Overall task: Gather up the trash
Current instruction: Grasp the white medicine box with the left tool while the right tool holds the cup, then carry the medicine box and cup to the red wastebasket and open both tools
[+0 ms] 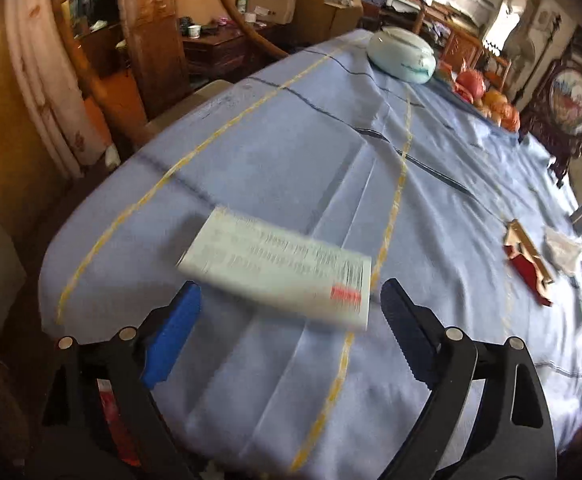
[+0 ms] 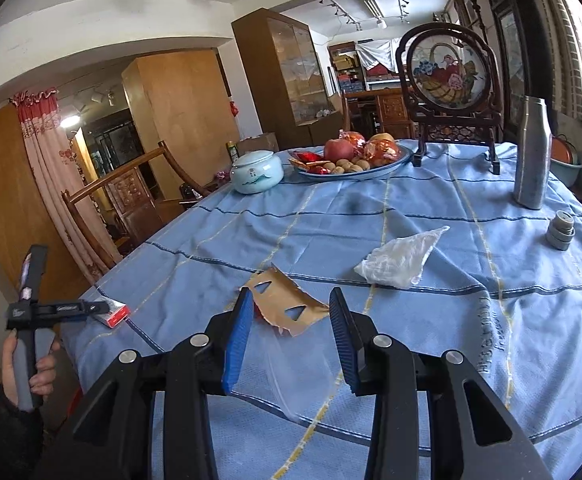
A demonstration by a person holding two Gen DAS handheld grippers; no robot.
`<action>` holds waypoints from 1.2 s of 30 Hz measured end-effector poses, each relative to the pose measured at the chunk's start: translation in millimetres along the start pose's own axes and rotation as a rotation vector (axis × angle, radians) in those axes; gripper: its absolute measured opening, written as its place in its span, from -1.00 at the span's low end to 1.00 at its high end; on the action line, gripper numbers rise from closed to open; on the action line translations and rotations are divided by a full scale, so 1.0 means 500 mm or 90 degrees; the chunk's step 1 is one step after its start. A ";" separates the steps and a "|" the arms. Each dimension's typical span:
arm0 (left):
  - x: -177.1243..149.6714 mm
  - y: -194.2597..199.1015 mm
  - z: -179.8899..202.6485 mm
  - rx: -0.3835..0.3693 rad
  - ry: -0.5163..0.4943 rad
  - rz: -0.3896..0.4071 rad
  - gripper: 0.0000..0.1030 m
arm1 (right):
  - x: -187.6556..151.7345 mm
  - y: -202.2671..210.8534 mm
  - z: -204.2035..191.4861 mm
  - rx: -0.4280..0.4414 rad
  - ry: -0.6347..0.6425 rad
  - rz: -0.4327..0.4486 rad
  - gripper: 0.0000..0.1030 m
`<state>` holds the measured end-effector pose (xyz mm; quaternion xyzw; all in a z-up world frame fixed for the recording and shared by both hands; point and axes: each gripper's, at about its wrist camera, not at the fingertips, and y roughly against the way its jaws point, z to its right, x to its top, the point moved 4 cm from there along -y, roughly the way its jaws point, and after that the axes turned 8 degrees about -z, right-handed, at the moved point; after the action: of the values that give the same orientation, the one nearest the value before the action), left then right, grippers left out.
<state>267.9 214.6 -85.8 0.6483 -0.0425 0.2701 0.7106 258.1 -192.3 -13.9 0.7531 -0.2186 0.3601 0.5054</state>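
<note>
While the white box (image 1: 279, 268) lies flat on the blue tablecloth (image 1: 291, 152) just ahead of the wide-open, empty left gripper (image 1: 289, 300), right gripper (image 2: 289, 312) half-open, empty, torn cardboard scrap (image 2: 287, 304) at its tips, crumpled plastic (image 2: 399, 260) beyond, fruit and walnuts on plate (image 2: 403, 158), lidded jar (image 2: 257, 172) beside.

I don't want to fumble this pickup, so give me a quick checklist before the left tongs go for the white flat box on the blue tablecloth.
1. Left tongs open wide: ok.
2. White flat box with red mark straight ahead of them: ok.
3. Box lying flat, nothing on it: ok.
4. Box edges sharp in the left wrist view: not ok, blurred.
5. Right tongs away from the box: ok.
6. Right tongs empty: cannot tell; a clear film shows between them.
</note>
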 end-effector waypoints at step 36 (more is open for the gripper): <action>-0.045 0.134 0.120 -0.067 -0.137 0.137 -0.09 | -0.109 -0.075 0.021 -0.139 0.021 -0.145 0.05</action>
<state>236.8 151.5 -25.3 0.6269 -0.2014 0.2711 0.7021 252.5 -189.2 -80.8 0.7075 -0.1610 0.2871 0.6254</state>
